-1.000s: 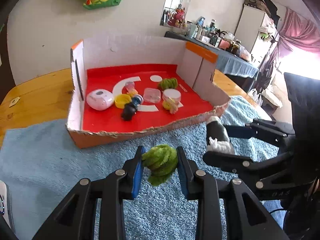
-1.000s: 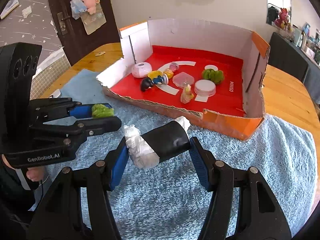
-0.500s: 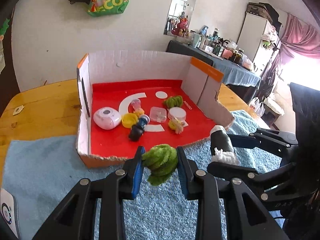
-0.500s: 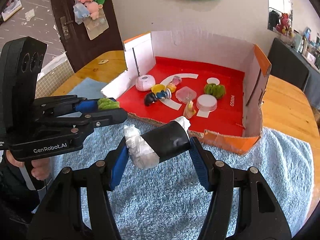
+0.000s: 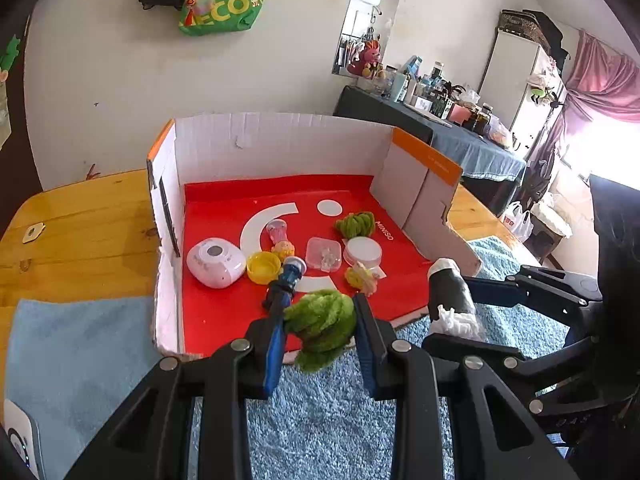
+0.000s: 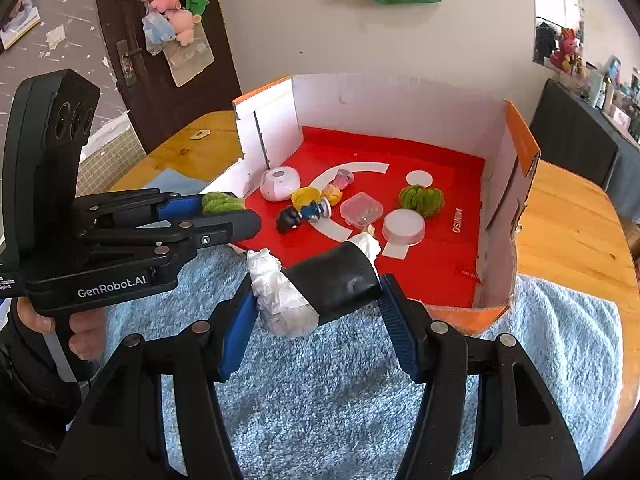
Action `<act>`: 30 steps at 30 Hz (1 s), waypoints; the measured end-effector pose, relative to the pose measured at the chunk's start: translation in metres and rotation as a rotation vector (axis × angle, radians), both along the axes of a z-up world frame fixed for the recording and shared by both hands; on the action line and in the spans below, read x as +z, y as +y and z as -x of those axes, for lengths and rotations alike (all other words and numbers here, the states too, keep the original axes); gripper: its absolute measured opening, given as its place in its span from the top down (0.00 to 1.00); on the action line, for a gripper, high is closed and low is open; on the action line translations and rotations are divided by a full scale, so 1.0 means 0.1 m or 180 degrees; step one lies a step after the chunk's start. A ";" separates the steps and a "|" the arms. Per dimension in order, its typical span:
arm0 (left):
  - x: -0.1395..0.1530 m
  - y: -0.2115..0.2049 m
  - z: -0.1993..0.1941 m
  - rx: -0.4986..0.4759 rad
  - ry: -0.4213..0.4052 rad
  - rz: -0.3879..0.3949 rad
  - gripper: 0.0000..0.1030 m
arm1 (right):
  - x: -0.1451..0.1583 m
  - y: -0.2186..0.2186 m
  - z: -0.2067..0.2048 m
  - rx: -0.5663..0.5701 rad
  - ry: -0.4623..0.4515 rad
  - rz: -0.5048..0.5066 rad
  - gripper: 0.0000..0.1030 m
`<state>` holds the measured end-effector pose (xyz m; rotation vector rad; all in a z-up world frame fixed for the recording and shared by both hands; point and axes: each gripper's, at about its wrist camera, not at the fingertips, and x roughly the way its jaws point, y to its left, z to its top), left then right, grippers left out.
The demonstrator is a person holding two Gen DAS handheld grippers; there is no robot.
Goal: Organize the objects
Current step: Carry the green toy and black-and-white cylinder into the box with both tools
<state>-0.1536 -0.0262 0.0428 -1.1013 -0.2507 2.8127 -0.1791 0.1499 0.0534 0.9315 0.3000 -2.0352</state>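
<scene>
Both loaded tongs (image 5: 318,322) (image 6: 316,300) at box's (image 5: 280,148) low front edge.

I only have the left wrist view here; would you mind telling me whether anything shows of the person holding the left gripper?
Observer: Yes, the right wrist view shows fingers wrapped under the left gripper handle.
Operator: Thank you. Is there any marking on that gripper?
Observer: White lettering on its side reads GenRobot.AI.
Operator: And what lies left of the cardboard box?
Observer: A dark door with plush toys hanging on it, beyond the box.
</scene>
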 end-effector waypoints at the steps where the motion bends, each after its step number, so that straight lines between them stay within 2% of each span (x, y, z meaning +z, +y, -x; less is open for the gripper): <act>1: 0.00 0.00 0.02 -0.0003 -0.0002 -0.0003 0.68 | 0.00 0.00 0.00 0.0000 0.0002 -0.0001 0.44; 17: -0.08 0.04 0.34 -0.0082 -0.0121 -0.0043 0.68 | -0.02 0.01 0.35 -0.0114 -0.0013 -0.0099 0.44; 30: -0.28 0.09 0.59 -0.0194 -0.0333 -0.0071 0.68 | -0.17 -0.07 0.66 -0.0194 0.0035 -0.0457 0.44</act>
